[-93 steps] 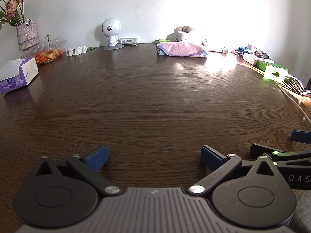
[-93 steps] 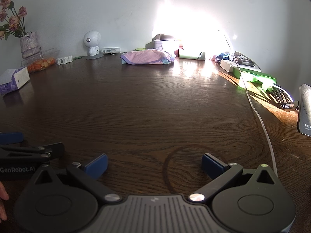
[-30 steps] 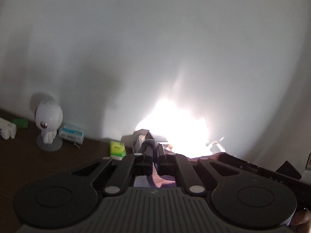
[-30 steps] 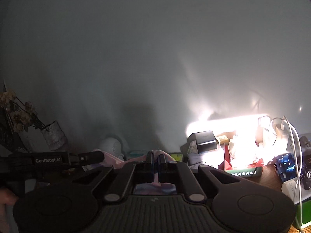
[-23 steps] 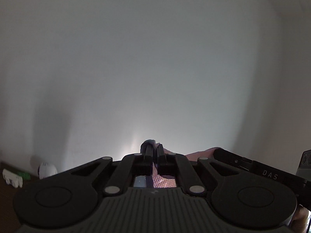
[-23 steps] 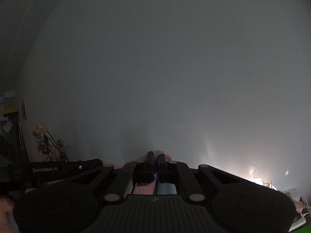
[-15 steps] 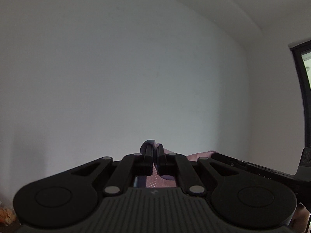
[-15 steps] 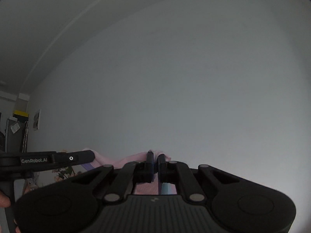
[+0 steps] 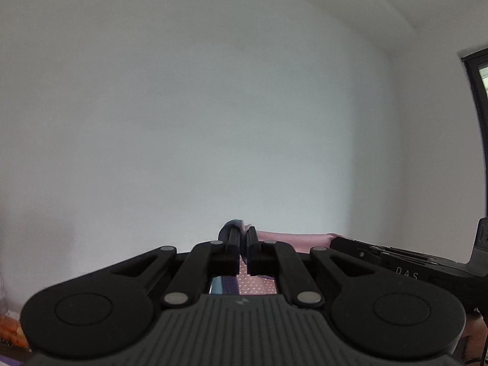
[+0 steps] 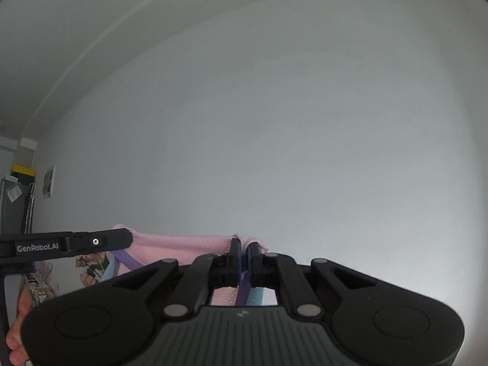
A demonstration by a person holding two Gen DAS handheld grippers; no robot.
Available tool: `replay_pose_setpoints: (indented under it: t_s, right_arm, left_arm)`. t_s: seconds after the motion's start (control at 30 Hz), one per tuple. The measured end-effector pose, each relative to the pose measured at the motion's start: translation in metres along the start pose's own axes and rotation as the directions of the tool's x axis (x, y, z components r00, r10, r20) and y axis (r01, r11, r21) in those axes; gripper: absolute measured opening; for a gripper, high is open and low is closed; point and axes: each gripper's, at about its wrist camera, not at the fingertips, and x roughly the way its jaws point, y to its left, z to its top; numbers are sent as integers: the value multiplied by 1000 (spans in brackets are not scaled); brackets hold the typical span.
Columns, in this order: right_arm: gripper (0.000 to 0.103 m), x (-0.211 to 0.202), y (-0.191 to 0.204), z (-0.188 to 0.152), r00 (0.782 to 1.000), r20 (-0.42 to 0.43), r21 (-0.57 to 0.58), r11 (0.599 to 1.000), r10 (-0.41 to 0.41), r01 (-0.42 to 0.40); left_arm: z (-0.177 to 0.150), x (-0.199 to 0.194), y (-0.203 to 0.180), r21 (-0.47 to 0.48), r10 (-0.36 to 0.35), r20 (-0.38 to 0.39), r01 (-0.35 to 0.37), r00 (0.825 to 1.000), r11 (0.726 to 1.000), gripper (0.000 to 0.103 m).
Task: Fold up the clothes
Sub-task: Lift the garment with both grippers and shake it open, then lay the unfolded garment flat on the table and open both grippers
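A pink garment point(image 10: 183, 244) with purple trim and pale blue panels hangs stretched between my two grippers, held high and level in front of a white wall. My left gripper point(image 9: 242, 233) is shut on one top corner of the garment point(image 9: 292, 239); pink dotted cloth shows under its jaws. My right gripper point(image 10: 243, 245) is shut on the other top corner. The left gripper's body point(image 10: 73, 244) shows at the left of the right wrist view, the right gripper's body point(image 9: 405, 262) at the right of the left wrist view. The table is out of sight.
A plain white wall point(image 9: 213, 106) fills both views. A dark window frame point(image 9: 479, 122) stands at the far right. A vase of flowers point(image 10: 91, 267) and a grey cabinet point(image 10: 15, 204) sit low at the left. A hand point(image 10: 18, 329) holds the left gripper.
Both grippers closed on the folded garment at the back of the table and rose with it. The table and its clutter dropped out of view; the garment now hangs spread between them.
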Motion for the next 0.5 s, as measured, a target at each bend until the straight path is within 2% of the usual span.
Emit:
replay_pose_setpoints:
  t_s: [0.07, 0.1, 0.17, 0.2, 0.23, 0.27, 0.3, 0.33, 0.37, 0.4, 0.43, 0.47, 0.5]
  right_arm:
    - [3, 43, -16, -34, 994, -102, 17, 999, -26, 28]
    - [3, 68, -25, -56, 986, -163, 27, 999, -41, 46]
    - [4, 122, -47, -109, 950, -303, 44, 995, -69, 86]
    - [5, 147, -58, -140, 919, -384, 44, 993, -83, 108]
    - [9, 170, -68, -173, 880, -463, 37, 990, -101, 134]
    - [17, 185, -75, -203, 837, -532, 18, 986, -130, 164]
    - [18, 193, -80, -232, 794, -587, -12, 982, -158, 187]
    - [18, 195, -84, -261, 763, -625, -32, 982, -163, 184]
    - [24, 191, -86, -283, 747, -648, -38, 986, -147, 161]
    - [31, 177, -88, -300, 735, -669, -30, 992, -110, 121]
    - [48, 159, -88, -313, 727, -684, -17, 997, -68, 78]
    - [56, 140, -73, -323, 721, -693, -5, 1000, -22, 26]
    - [56, 119, -60, -331, 714, -700, 7, 1000, 15, -15]
  left_arm:
    - [-32, 43, 19, -6, 38, -108, -39, 993, 999, 3]
    - [-54, 68, 31, -7, 62, -173, -64, 983, 998, 3]
    - [-108, 117, 56, -9, 98, -320, -107, 942, 994, 4]
    - [-142, 141, 69, -2, 108, -407, -119, 907, 993, 6]
    - [-180, 162, 83, 9, 114, -489, -125, 865, 992, 15]
    - [-211, 173, 95, 20, 127, -552, -139, 824, 990, 24]
    - [-239, 171, 106, 35, 149, -605, -161, 782, 986, 25]
    - [-267, 165, 117, 51, 172, -654, -183, 737, 982, 25]
    - [-295, 158, 127, 51, 176, -686, -195, 706, 980, 25]
    - [-321, 148, 138, 34, 164, -710, -199, 684, 979, 27]
    - [-336, 119, 139, -1, 134, -724, -194, 677, 981, 36]
    - [-343, 94, 136, -35, 96, -728, -177, 679, 984, 47]
    - [-351, 73, 131, -68, 51, -721, -144, 691, 987, 50]
